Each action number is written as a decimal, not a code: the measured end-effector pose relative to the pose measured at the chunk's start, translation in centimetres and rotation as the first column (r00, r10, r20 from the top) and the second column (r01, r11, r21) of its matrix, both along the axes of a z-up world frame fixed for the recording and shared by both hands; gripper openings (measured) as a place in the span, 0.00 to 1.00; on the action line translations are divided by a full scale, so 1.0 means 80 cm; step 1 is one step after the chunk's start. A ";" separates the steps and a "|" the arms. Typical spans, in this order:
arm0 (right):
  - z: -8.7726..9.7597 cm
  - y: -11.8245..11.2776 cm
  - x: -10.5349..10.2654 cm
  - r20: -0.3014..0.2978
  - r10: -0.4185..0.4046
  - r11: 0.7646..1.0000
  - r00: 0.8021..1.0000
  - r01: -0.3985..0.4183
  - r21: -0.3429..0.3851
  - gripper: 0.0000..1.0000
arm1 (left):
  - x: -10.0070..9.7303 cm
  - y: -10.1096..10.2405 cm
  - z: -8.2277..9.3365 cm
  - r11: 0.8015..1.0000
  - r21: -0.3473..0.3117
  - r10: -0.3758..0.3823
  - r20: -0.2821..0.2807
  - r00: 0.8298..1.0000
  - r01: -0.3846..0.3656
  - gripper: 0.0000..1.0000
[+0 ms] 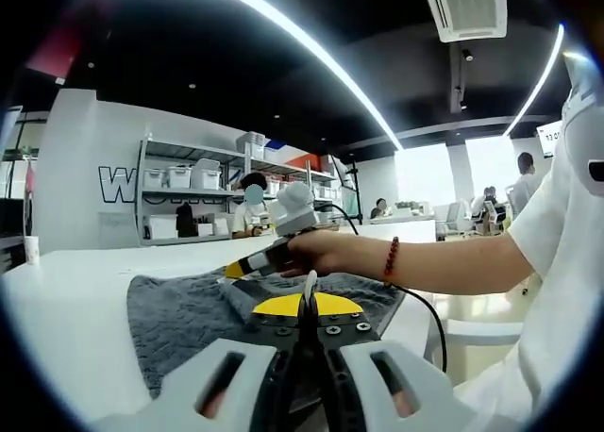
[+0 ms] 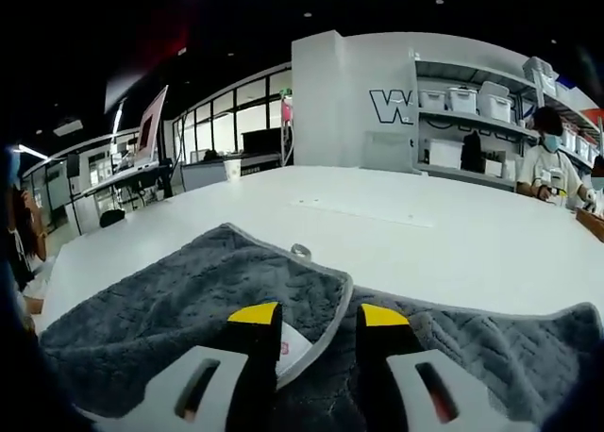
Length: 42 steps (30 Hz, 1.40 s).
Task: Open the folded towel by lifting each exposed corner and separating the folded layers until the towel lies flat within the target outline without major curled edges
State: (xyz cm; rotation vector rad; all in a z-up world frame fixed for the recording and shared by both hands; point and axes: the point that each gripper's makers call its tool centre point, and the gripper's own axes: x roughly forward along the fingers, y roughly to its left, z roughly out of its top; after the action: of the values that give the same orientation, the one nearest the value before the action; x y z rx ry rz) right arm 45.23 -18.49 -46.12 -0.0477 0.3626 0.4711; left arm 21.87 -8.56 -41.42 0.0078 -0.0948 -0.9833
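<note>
A grey towel (image 1: 189,319) lies on the white table (image 1: 66,300), partly folded. My left gripper (image 1: 307,305) hangs low over it, its yellow tips pressed together on a thin pale strip of the towel's edge (image 1: 310,283). Beyond it a hand (image 1: 326,253) holds my right gripper (image 1: 236,269) pointing left over the towel. In the right gripper view the towel (image 2: 170,300) has a folded layer with a pale trimmed edge (image 2: 335,305) running between the jaws of my open right gripper (image 2: 318,314). A white label (image 2: 293,342) and a hanging loop (image 2: 300,252) show.
The person's forearm with a red bead bracelet (image 1: 390,257) reaches in from the right, a cable trailing below it. A paper cup (image 2: 232,170) stands at the table's far side (image 2: 425,234). Shelves with white boxes (image 2: 462,102) and seated people are in the background.
</note>
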 end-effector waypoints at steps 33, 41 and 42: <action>-0.014 -0.009 0.036 -0.036 -0.038 0.996 0.999 0.041 0.082 0.07 | -0.002 0.000 -0.002 1.000 0.005 -0.002 0.003 1.000 0.002 0.01; -0.001 -0.011 0.045 -0.004 -0.050 0.993 0.999 0.050 0.110 0.00 | -0.004 -0.001 -0.002 1.000 -0.001 -0.012 -0.009 1.000 0.012 0.01; -0.001 -0.010 0.043 -0.007 -0.049 0.993 0.999 0.049 0.112 0.00 | -0.004 -0.001 -0.002 1.000 -0.002 -0.013 -0.009 1.000 0.013 0.01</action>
State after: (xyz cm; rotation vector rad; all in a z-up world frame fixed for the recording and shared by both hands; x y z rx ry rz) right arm 48.63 -19.28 -46.24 0.0708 0.3400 0.4422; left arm 21.56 -8.67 -41.56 0.0009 -0.0873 -0.9964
